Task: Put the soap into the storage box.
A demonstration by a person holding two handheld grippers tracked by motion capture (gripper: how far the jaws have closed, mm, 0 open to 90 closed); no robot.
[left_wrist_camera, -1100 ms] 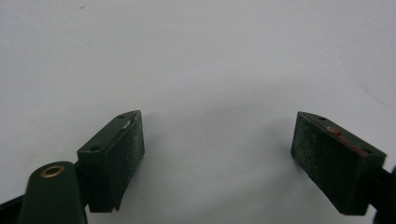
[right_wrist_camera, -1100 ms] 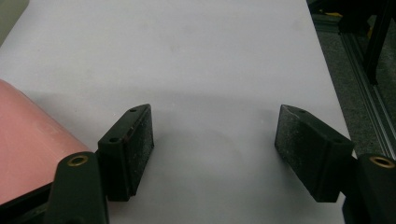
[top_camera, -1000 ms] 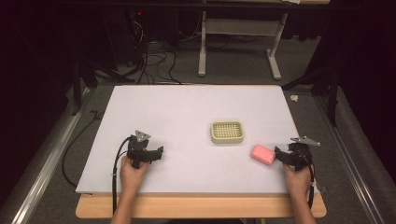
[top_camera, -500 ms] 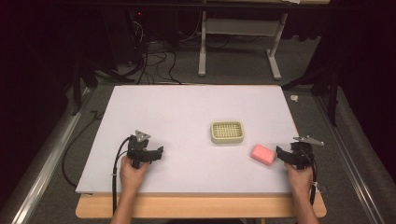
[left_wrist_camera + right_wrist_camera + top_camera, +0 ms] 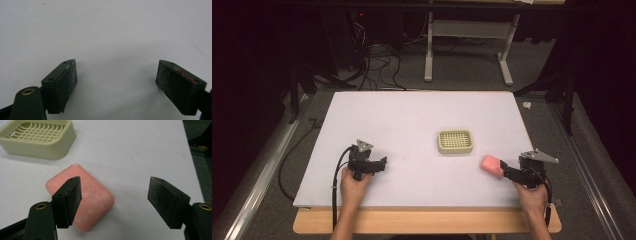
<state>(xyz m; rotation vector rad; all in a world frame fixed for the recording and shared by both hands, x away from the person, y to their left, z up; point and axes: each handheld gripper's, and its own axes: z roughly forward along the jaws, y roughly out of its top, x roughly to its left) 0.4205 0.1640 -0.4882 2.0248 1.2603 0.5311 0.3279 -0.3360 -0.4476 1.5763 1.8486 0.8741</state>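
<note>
A pink bar of soap [image 5: 491, 166] lies on the white table [image 5: 412, 125], near its right front. My right gripper [image 5: 508, 173] points at it from the right. In the right gripper view the soap [image 5: 92, 202] sits just beyond and under the left jaw, partly in the gap. My right gripper [image 5: 115, 195] is open; its jaws have just opened a little further and press on nothing. A pale green slatted soap dish [image 5: 455, 141] stands empty behind the soap [image 5: 40, 138]. My left gripper [image 5: 382, 164] rests open over bare table [image 5: 116, 77].
The white board lies on a wooden table whose front edge [image 5: 422, 222] shows below it. Dark floor, cables [image 5: 372, 65] and a white table frame [image 5: 467, 45] lie beyond the far edge.
My right gripper has shifted slightly and lifted a little by the soap. The soap, the dish and the left gripper have not moved.
</note>
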